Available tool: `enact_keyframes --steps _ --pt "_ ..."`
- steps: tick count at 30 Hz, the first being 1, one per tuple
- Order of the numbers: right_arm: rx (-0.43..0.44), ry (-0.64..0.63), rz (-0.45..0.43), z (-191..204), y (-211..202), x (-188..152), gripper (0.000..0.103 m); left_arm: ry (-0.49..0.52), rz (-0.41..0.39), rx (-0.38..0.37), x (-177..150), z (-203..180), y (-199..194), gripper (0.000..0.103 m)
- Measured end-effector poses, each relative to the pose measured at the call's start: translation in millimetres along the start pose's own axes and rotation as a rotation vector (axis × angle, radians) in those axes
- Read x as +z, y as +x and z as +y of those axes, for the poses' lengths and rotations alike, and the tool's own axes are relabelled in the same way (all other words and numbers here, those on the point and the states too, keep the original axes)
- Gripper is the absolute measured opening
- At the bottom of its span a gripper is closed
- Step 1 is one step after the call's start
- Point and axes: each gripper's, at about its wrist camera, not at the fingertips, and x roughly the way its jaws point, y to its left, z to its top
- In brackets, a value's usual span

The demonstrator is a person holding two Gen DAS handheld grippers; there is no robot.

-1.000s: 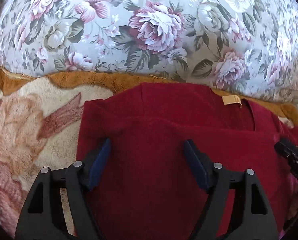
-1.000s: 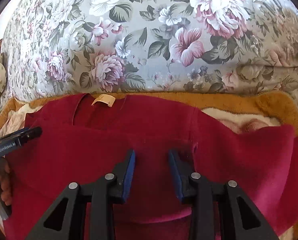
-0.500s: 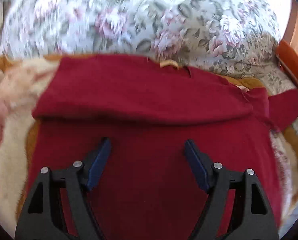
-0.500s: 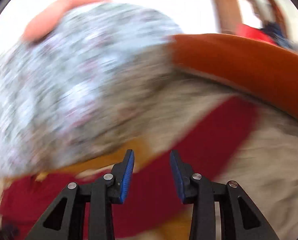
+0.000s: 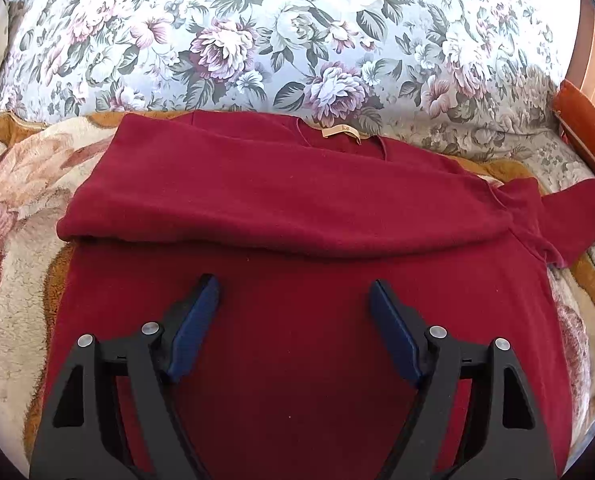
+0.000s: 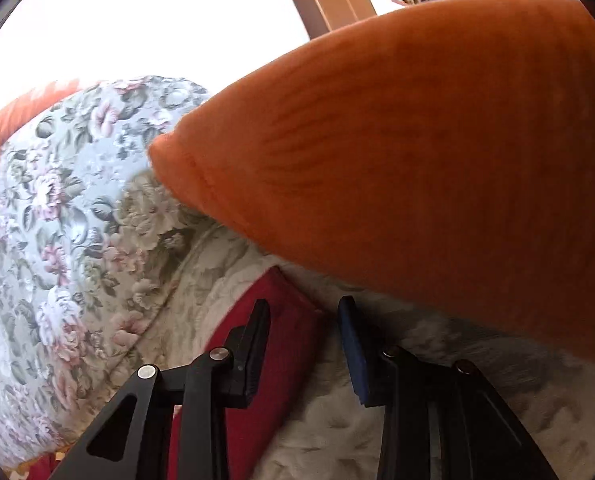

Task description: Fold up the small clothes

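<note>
**Item: red top** (image 5: 297, 208). Lies flat on a plush cream-and-tan blanket (image 5: 13, 184) spread on a sofa seat, neckline toward the floral back cushion (image 5: 257, 40). A tan neck label (image 5: 341, 133) shows at the collar. One sleeve is already folded across the chest, forming a long band from the blanket's left side to the right shoulder seam. The other sleeve (image 5: 569, 208) sticks out past the blanket's right edge, toward an orange cushion (image 5: 585, 136).

**Item: left hand-held gripper** (image 5: 293, 316). Jaws spread wide, nothing between them; hovers over the lower body of the top. Compared with a second ago its view takes in much more of the garment, so it has pulled back and stands clear.

**Item: right hand-held gripper** (image 6: 303, 344). A second ago it was over the chest of the top; it has since swung out to the right end, beside the orange cushion (image 6: 417, 140). The outstretched sleeve (image 6: 281, 320) now lies between its fingers. Jaws are closing; a gap remains beside the right pad, so the cloth is framed, not yet pinched.

**Status.** First sleeve fold done. The right gripper's shift signals that the second sleeve fold is starting: likely next is closing on the cuff and carrying it across the chest. Body folds remain.

**Caution.** Soft knit may drag the shoulder out of line if pulled low.
</note>
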Motion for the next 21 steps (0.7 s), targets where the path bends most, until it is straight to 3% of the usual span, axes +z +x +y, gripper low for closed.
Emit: enact_keyframes --steps 2,3,8,11,15,21 --pt "0.058 0.000 0.034 4 5 -4 0.010 -0.002 -0.003 -0.002 0 0 0 0.078" --pt "0.062 0.006 0.033 3 4 -5 0.006 -0.002 -0.003 -0.003 0 0 0 0.078" --pt "0.099 0.059 -0.024 -5 -13 -9 0.005 -0.003 -0.004 -0.002 0 0 1 0.078" --pt "0.170 0.035 -0.021 9 -22 -11 0.005 -0.002 -0.005 -0.001 1 0 2 0.078" --pt "0.374 -0.065 0.038 74 -39 -31 0.005 -0.003 -0.004 -0.001 1 0 1 0.078" --pt "0.745 -0.204 0.229 203 -64 -98 0.005 -0.005 -0.003 -0.002 1 0 0 0.079"
